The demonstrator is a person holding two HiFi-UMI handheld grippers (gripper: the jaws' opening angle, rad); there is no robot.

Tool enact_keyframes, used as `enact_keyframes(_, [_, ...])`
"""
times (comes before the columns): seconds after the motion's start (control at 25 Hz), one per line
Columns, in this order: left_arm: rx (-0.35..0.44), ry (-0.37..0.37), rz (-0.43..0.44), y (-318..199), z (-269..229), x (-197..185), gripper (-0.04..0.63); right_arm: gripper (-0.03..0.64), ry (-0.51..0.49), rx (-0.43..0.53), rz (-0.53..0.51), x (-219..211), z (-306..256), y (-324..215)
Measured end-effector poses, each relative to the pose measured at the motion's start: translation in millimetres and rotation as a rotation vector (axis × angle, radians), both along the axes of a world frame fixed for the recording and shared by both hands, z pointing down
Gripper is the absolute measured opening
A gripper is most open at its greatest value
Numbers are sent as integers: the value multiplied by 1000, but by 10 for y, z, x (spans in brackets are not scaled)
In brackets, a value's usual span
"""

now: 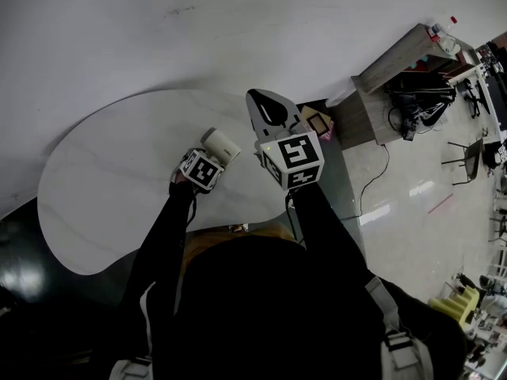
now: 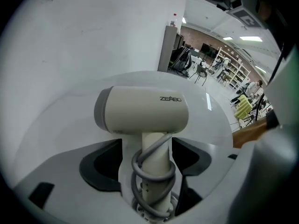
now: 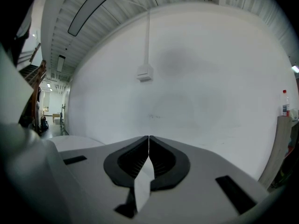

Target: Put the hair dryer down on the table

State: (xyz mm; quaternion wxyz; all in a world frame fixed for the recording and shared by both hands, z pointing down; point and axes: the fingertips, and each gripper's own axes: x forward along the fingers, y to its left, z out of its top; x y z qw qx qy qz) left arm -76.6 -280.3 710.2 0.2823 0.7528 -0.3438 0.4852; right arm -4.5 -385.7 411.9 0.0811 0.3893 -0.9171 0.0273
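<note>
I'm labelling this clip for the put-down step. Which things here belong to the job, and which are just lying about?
Job: hair dryer; cord wound round its handle; left tool, open around that handle; white table.
Lying about: right tool, shut; bottle on the shelf unit; black cables.

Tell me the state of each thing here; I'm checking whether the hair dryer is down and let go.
Hair dryer: lying on the table, handle between the left jaws, not pinched.
Cord: coiled round the handle.
Left gripper: open, pads clear of the handle.
Right gripper: shut, holding nothing.
</note>
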Motion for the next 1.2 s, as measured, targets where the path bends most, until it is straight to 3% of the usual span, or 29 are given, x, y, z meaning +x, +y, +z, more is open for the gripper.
enact_keyframes(0.36, [20,41,-18,13,-88,-36,341,28,8,0,-25,-114,6,67])
enact_keyframes(1.2, [240,181,-11,-217,-888,-208,341,28,0,10,35,-467,-133,239])
